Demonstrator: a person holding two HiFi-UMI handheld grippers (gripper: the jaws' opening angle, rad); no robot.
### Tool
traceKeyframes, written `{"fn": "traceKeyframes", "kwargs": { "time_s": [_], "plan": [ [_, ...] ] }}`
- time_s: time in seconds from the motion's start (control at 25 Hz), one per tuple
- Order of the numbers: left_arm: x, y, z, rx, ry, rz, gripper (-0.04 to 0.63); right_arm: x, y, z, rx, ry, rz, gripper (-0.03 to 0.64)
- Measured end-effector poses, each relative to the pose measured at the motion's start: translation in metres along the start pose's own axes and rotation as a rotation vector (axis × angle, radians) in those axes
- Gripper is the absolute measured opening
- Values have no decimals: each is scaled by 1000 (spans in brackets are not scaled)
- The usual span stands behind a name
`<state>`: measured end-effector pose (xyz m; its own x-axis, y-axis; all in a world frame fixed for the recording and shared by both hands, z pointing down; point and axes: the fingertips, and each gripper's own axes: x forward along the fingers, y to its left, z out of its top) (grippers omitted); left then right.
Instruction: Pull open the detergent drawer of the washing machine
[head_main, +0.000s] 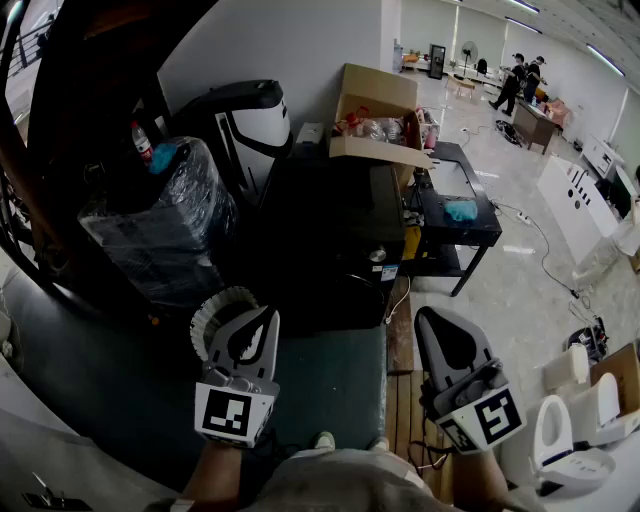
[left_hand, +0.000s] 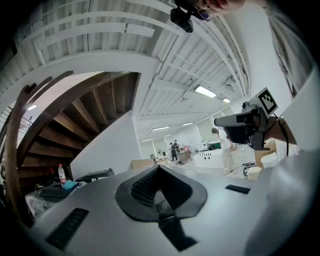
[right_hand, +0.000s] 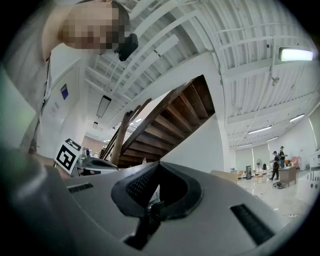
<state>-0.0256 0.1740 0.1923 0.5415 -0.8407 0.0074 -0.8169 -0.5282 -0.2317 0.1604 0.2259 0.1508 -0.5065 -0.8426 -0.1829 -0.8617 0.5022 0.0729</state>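
Observation:
I cannot make out a washing machine or a detergent drawer in any view. In the head view my left gripper (head_main: 264, 314) is held low in front of the person's body, jaws together with nothing between them. My right gripper (head_main: 424, 314) is beside it, also shut and empty. Both point ahead toward a black cabinet (head_main: 330, 230). The left gripper view shows its closed jaws (left_hand: 159, 167) level, with the right gripper (left_hand: 240, 122) off to the right. The right gripper view shows its closed jaws (right_hand: 159, 165) aimed slightly upward at a wooden staircase (right_hand: 165, 125).
A plastic-wrapped black box (head_main: 160, 220) stands at the left under the staircase. Open cardboard boxes (head_main: 375, 110) sit behind the cabinet, and a black table (head_main: 460, 215) is to its right. A white panelled appliance (head_main: 575, 200) and white fixtures (head_main: 570, 440) lie at the right. People stand far back (head_main: 520, 80).

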Motion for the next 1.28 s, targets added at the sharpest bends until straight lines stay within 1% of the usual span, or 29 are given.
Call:
{"fn": "traceKeyframes", "kwargs": {
  "time_s": [0.12,0.32,0.68,0.8,0.88,0.92,1.0,1.08,1.12,1.16,1.28],
  "plan": [
    [1,-1,0,-3,-1,-3,14,1,-3,1,28,-12,1,23],
    [1,1,-4,5,4,-2,14,4,0,-4,22,1,9,23],
    [2,11,-15,-10,12,-2,14,19,6,-12,8,28,31,23],
    [1,20,-18,-33,15,11,14,26,10,-16,3,39,36,23],
    [-1,31,-20,-44,-3,22,15,31,13,-18,0,47,38,23],
    [-2,36,-20,-67,-17,17,26,33,15,-19,0,50,38,23],
    [-4,44,-18,-149,-50,0,189,37,20,-21,2,56,36,23],
    [-4,53,-16,-220,-78,-14,239,40,24,-23,9,60,31,23],
    [-3,56,-16,-237,-87,-16,280,41,26,-25,13,63,29,23],
    [-2,60,-17,-243,-94,-15,300,43,28,-27,17,67,28,23],
    [5,67,-22,-254,-96,-9,329,49,28,-34,21,87,28,23]
  ]
}}
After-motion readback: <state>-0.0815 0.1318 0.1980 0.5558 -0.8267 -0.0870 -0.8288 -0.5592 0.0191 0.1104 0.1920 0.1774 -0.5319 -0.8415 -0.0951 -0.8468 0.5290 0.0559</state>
